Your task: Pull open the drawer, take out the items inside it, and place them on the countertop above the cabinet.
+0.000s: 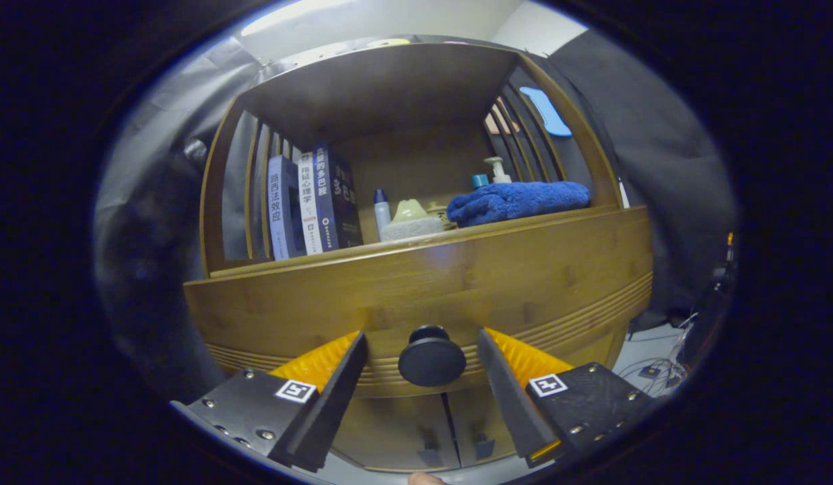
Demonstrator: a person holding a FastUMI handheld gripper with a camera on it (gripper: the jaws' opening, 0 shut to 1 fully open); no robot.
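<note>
Warm grained wooden cabinet (416, 283) against black cloth; its tabletop (403, 246) carries a folded blue towel (517, 201) at 1 o'clock. Closed drawer's round black knob (431, 357) sits between the gripper (421, 364) jaws — apart, untouching.

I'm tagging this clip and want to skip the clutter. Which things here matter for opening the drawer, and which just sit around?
For the job:
- round drawer knob, between the open fingers, untouched
- drawer front, closed
- gripper
- countertop above it

Just lying about:
- books
- blue towel
- small bottle
- pump bottle
- lower cabinet doors
</note>
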